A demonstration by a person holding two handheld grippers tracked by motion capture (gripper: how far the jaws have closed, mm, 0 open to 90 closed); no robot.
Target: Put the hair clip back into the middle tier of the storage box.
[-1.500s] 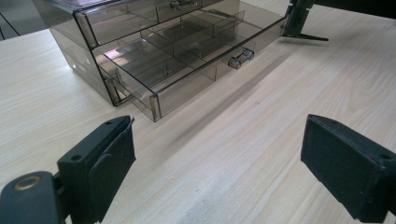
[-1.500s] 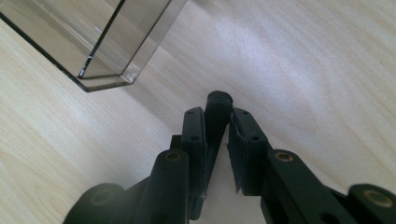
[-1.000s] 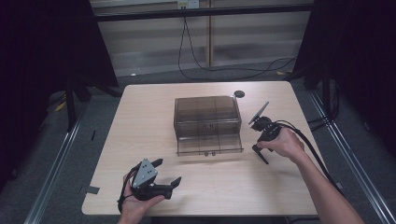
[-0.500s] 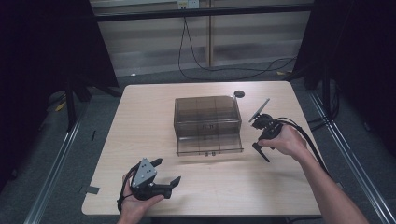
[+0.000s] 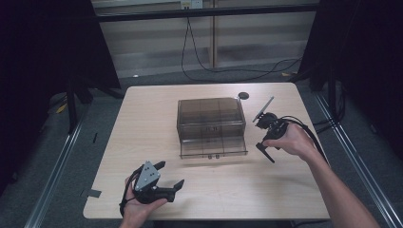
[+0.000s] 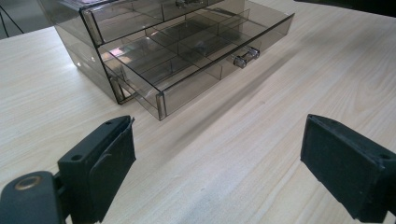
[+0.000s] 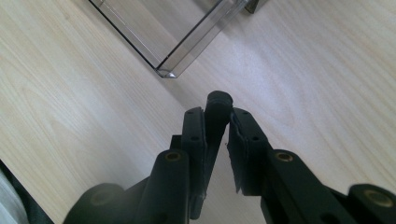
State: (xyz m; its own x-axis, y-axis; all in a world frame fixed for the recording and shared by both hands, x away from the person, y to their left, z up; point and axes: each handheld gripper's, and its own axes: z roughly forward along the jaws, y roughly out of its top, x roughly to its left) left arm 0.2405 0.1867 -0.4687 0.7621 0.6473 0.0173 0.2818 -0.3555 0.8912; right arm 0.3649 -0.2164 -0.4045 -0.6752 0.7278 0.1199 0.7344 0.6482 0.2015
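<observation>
A smoky clear drawer box (image 5: 211, 117) sits at the centre of the tabletop (image 5: 285, 190). Its bottom drawer (image 6: 201, 56) is pulled out toward six o'clock, its compartments empty. The right gripper (image 5: 266, 152), at three o'clock of the box, has its fingers clenched on nothing. The left gripper (image 5: 168, 176), at seven o'clock, has its fingers released wide.

You are having wide bare tabletop (image 5: 157, 123) on the left of the smoky drawer box (image 5: 209, 116) and in front of it. The pulled-out lower drawer (image 5: 214, 148) is reaching toward you and is narrowing the path between your two hands. A small black disc (image 5: 243, 95) is lying behind the box at the far edge, near its right corner.
</observation>
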